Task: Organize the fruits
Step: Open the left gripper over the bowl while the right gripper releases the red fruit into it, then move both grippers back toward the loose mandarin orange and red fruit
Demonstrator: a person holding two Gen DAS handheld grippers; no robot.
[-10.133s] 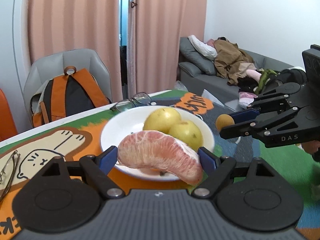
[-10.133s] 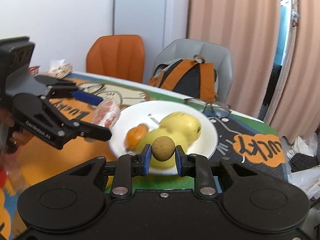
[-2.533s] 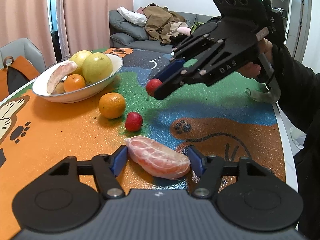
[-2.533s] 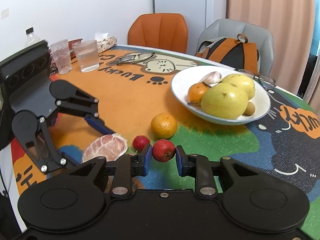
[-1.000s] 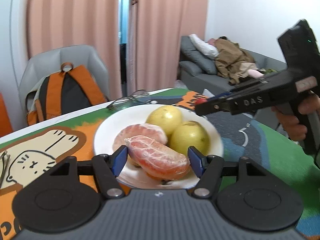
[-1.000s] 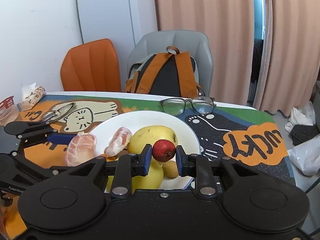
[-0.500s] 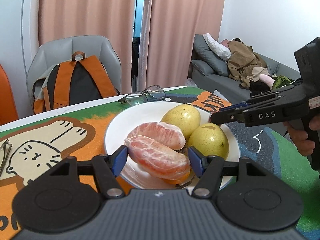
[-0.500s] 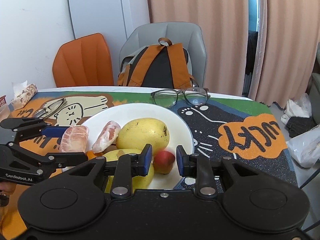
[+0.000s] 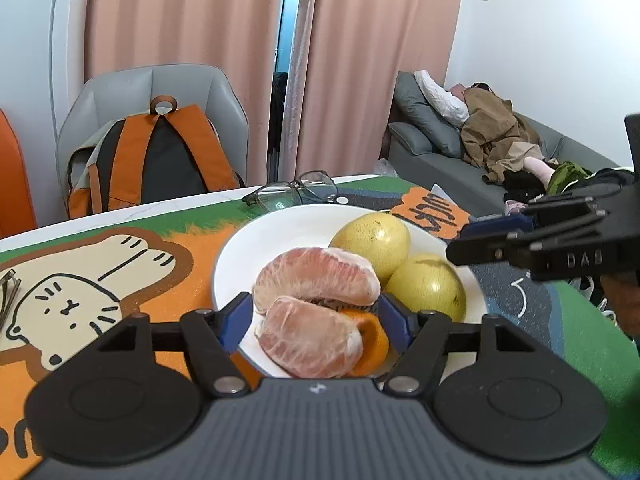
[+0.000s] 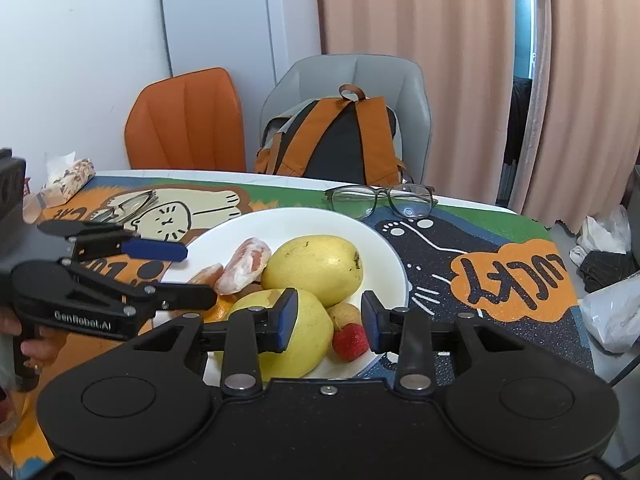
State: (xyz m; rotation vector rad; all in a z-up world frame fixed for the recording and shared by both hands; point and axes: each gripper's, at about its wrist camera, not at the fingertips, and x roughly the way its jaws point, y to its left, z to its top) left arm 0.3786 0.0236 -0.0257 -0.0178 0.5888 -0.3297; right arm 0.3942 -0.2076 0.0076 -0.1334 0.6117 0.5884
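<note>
A round table (image 10: 500, 288) under a cartoon-cat mat fills the foreground. Behind it, left to right: an orange chair (image 10: 188, 120) at ten o'clock, a grey chair (image 10: 352, 76) with an orange-and-black backpack (image 10: 340, 140) at twelve, peach curtains (image 10: 420, 20), and in the left wrist view a grey sofa (image 9: 440, 152) at two o'clock. Glasses (image 10: 380, 198) lie just beyond the white plate (image 10: 312, 220).

The plate holds two yellow pears (image 10: 316, 266), two peeled pomelo segments (image 9: 316, 276), an orange (image 9: 370, 340) and a small red fruit (image 10: 350, 342) at its near rim.

The nearer pomelo segment (image 9: 310, 340) lies on the plate, its long axis running roughly nine to three o'clock, tilted slightly. The left gripper (image 9: 316, 320) is opening, its pads clear of that segment. The right gripper (image 10: 330, 318) is opening too, with the red fruit released below and between its fingers.
</note>
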